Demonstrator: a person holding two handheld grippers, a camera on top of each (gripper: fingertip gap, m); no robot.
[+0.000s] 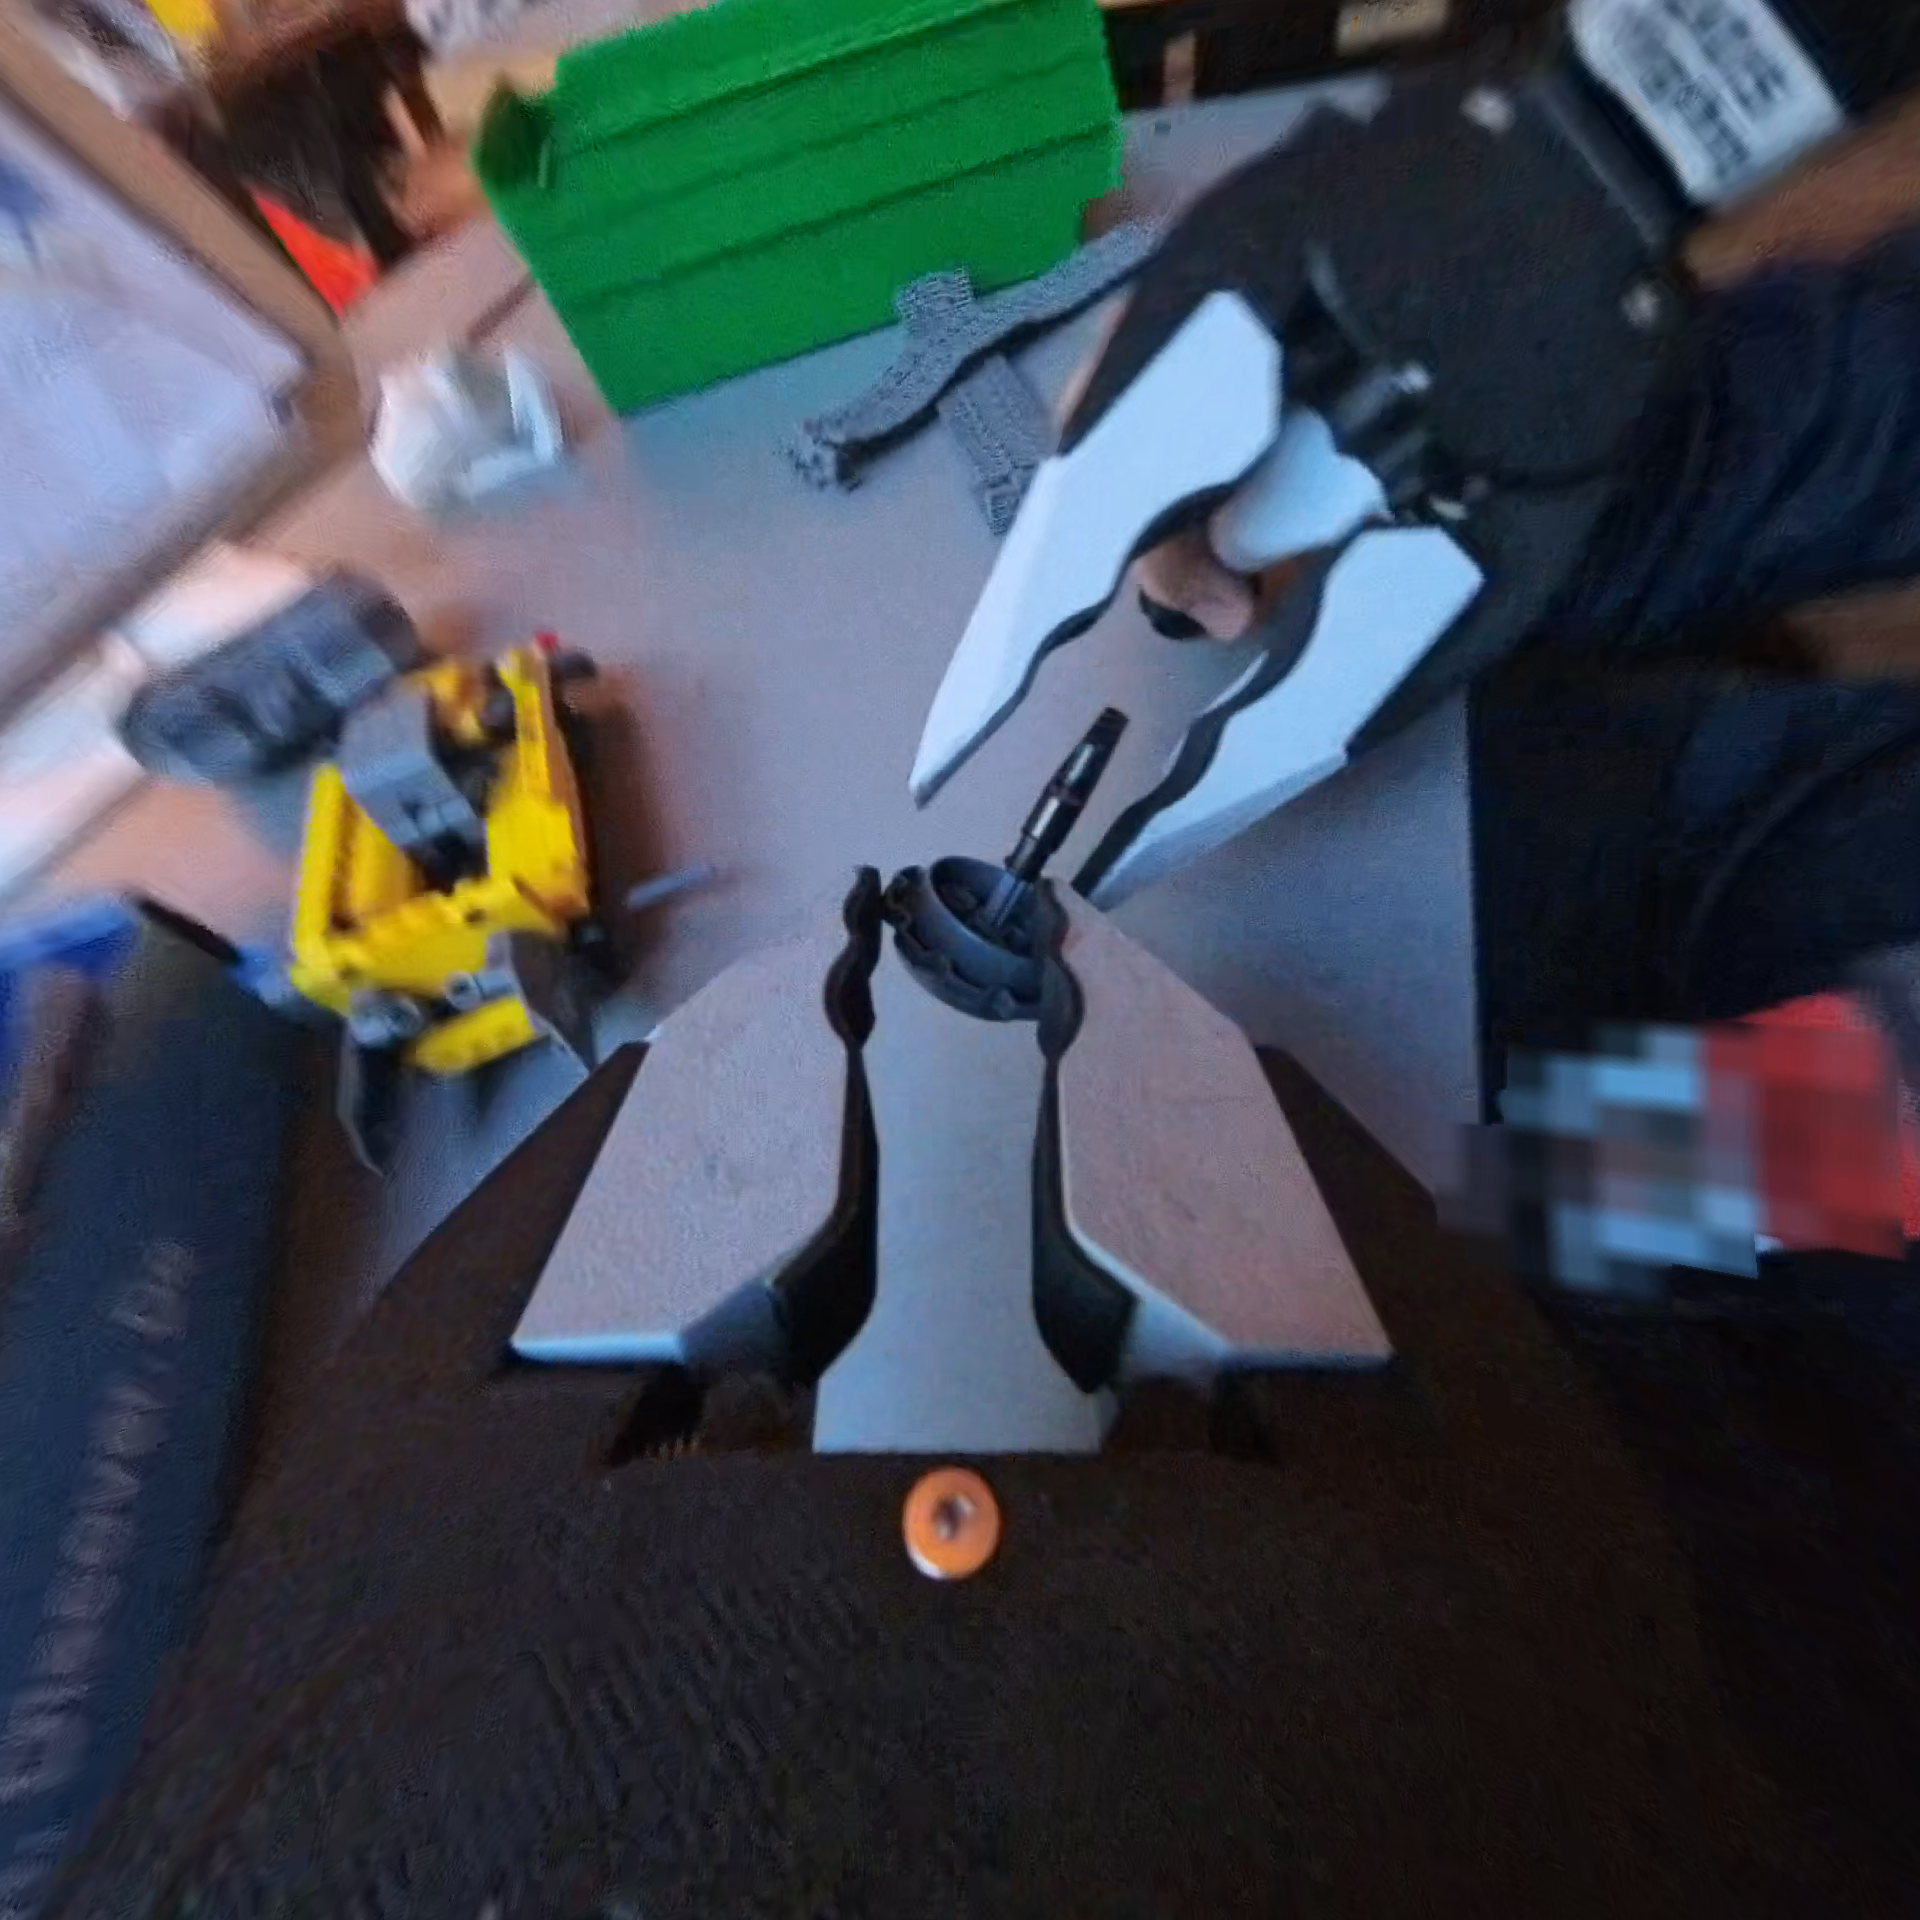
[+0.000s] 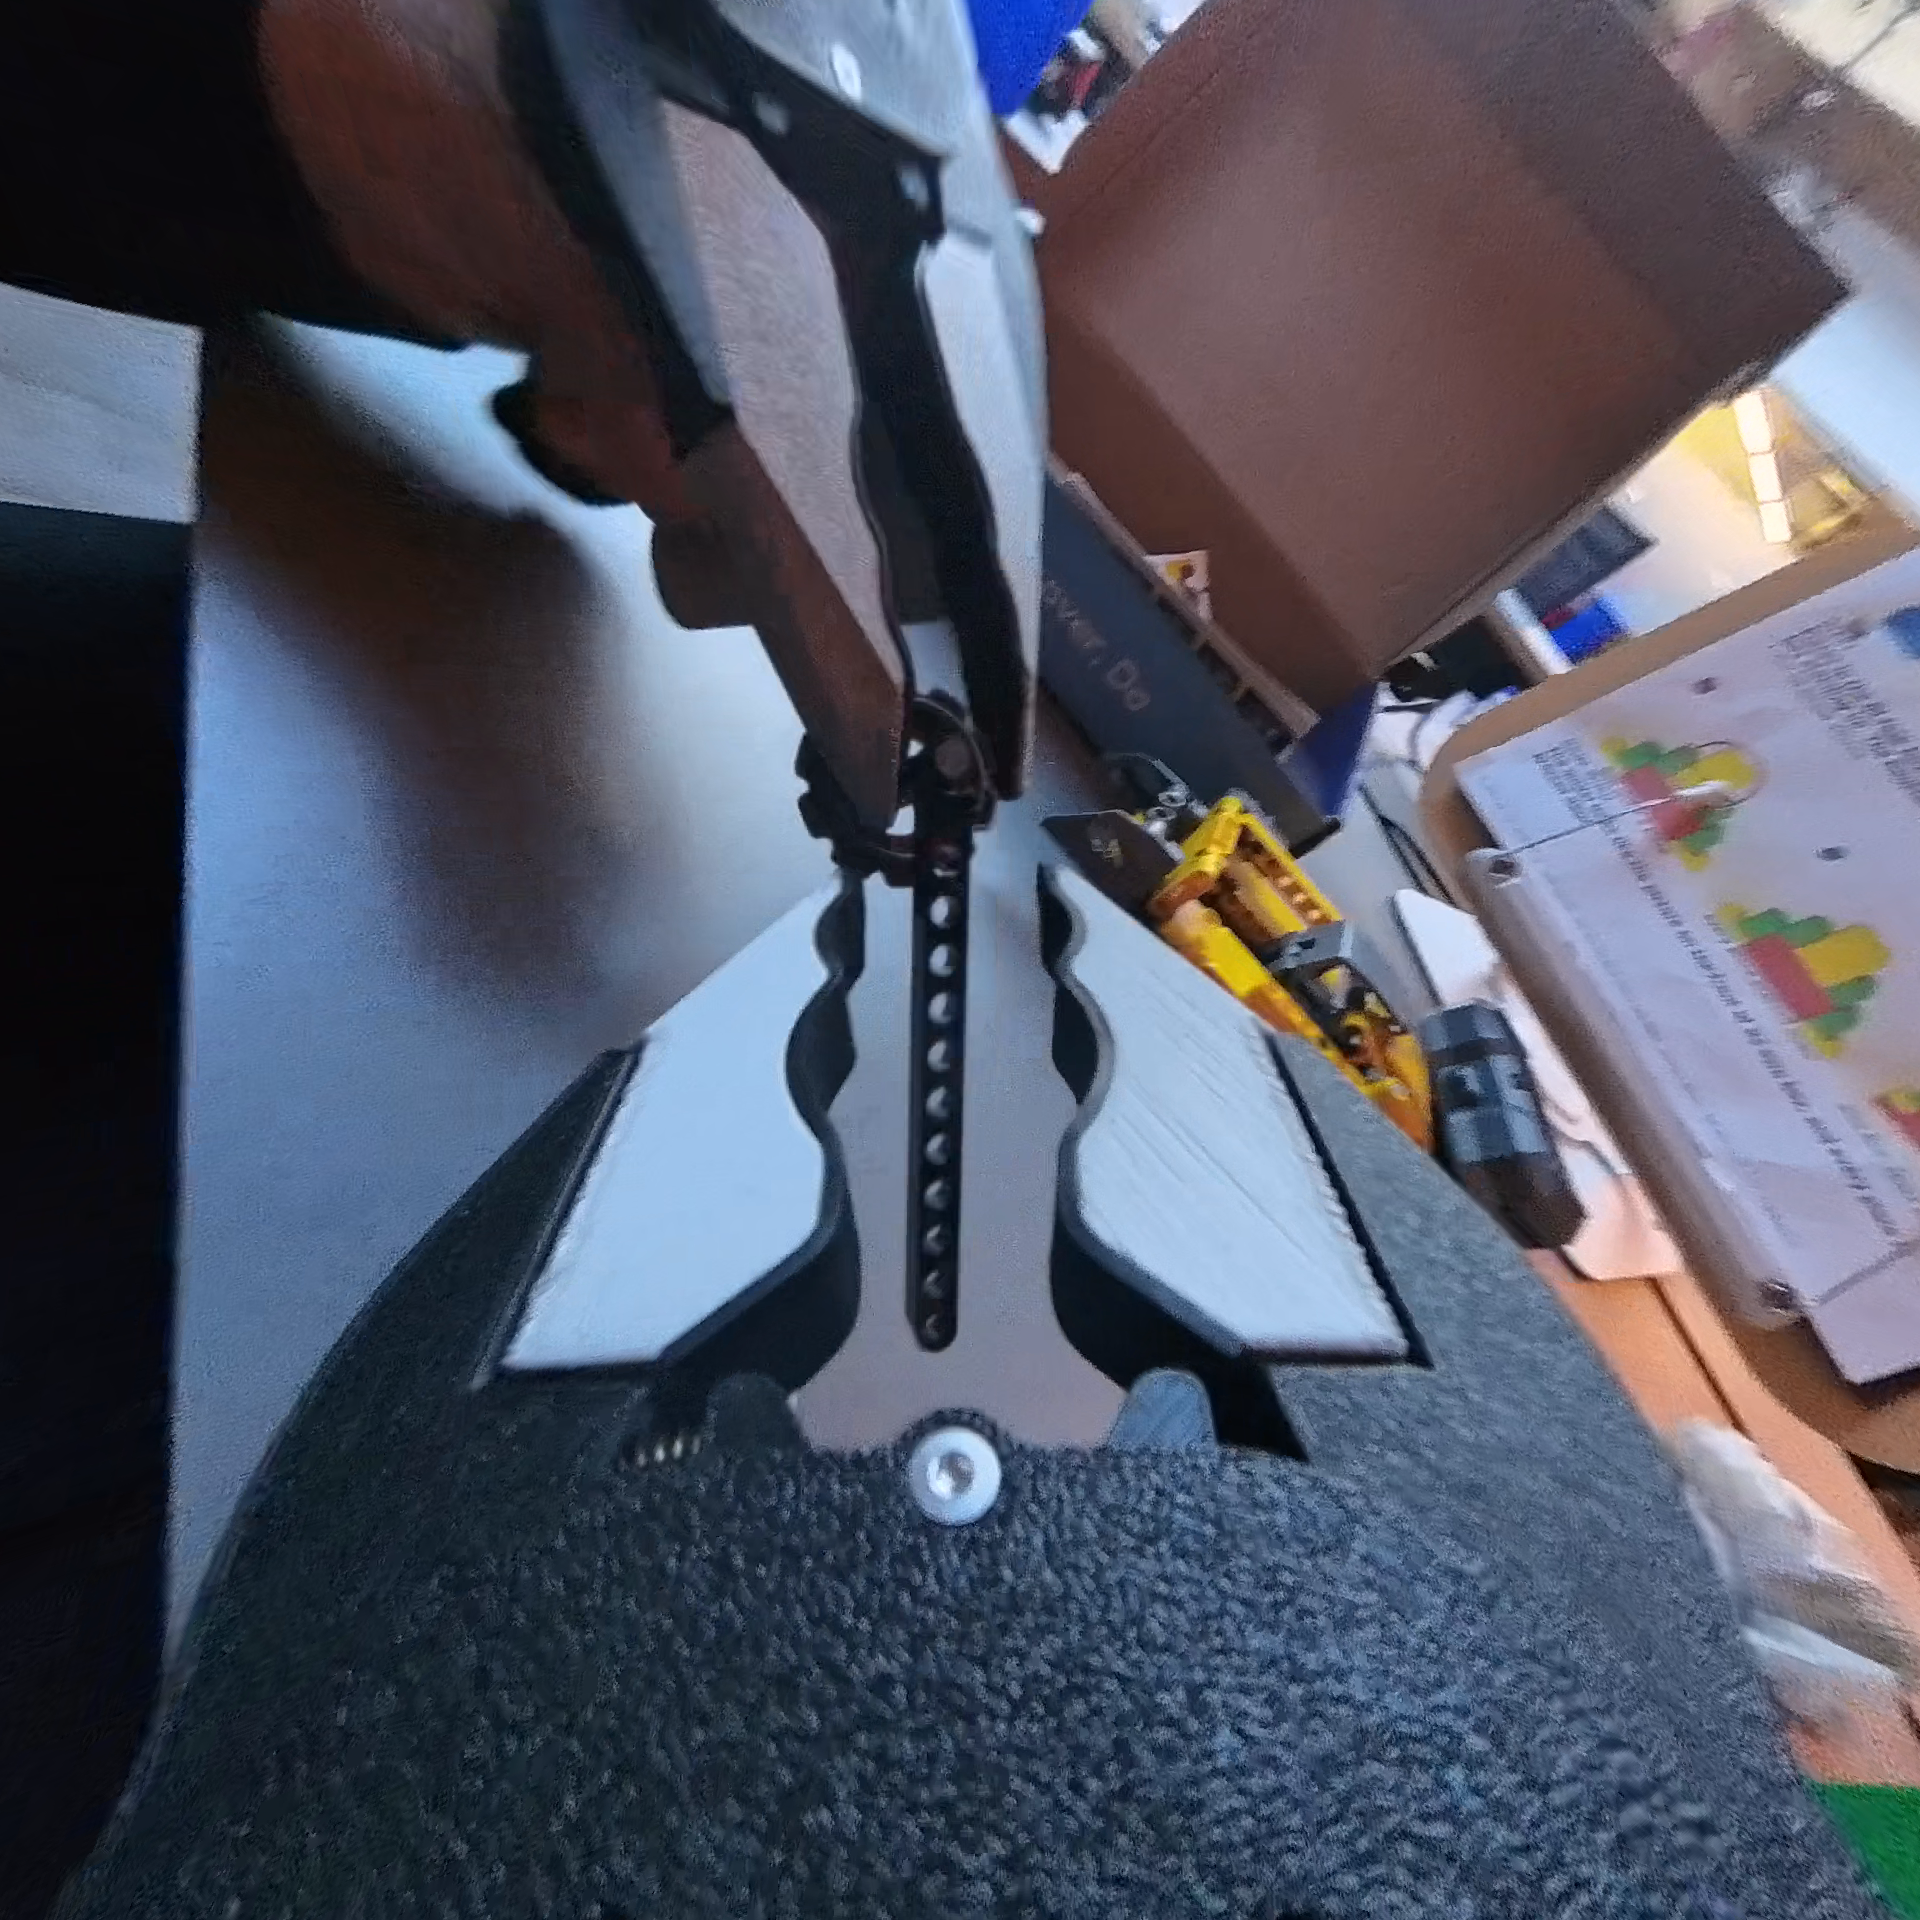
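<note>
Grey table (image 1: 727, 582), fairly cluttered: green bin (image 1: 810, 197) at the back, a half-built yellow model (image 1: 447, 862) off to the side, and a sheet (image 2: 1714, 935) with brick pictures on the next desk.

The action is up in the air above the table. The left gripper (image 1: 961, 935) is clamped on a small dark wheel (image 1: 971, 945), and a thin black beam (image 1: 1060, 800) sticks out of its hub. So those two look joined, I think, though it's blurry right at the joint. They aren't attached to the model, which sits well apart.

The right gripper (image 2: 948, 888) has its fingers spread either side of the beam without touching it.

From the right wrist view the beam is long and slim with a row of holes, hanging straight.
</note>
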